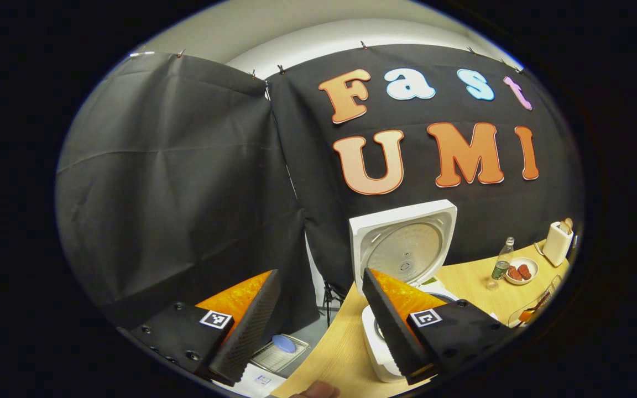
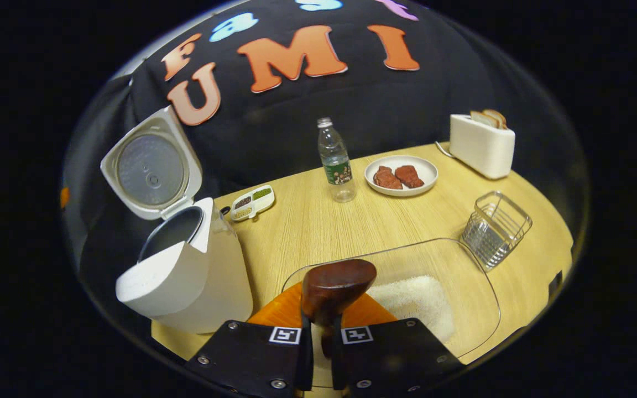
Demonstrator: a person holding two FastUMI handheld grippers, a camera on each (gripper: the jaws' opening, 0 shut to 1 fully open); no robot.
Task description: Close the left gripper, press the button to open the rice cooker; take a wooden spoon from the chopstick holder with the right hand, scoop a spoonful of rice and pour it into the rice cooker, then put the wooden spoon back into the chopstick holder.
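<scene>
1. Right gripper (image 2: 321, 345): jaws closed on the handle of the wooden spoon (image 2: 336, 287), bowl of the spoon pointing forward, above the near end of the rice tray (image 2: 479, 287).
2. Spoon: stiff, light, smooth wood; likely to pivot if held at one narrow spot. Best held on the handle, well back from the bowl, as here, with the bowl kept level once loaded.
3. Spoon bowl looks empty from this angle; cannot tell for sure, since its underside faces the camera.
4. Rice (image 2: 415, 301): loose dry grains heaped in the tray, just right of the spoon. Light, free-flowing, quick to spill off a tilted spoon; slow, level carrying advised.
5. Tray: clear, thin-walled, probably light and apt to slide on the surface (image 2: 318, 226) under a hard push; a shallow, gentle scoop judged safer.
6. Cooker (image 2: 186, 276): left of the spoon, lid (image 2: 152, 166) standing open, dark inner pot (image 2: 172, 235) exposed. Button step judged done.
7. Wire holder (image 2: 495, 229): right of the tray, beyond it; return place for the spoon. Open mesh, light, may tip if the spoon is dropped in hard.
8. Left gripper (image 1: 318, 320): jaws spread apart, holding nothing, raised in front of the cooker (image 1: 385, 342), open lid (image 1: 404, 249) just beyond.
</scene>
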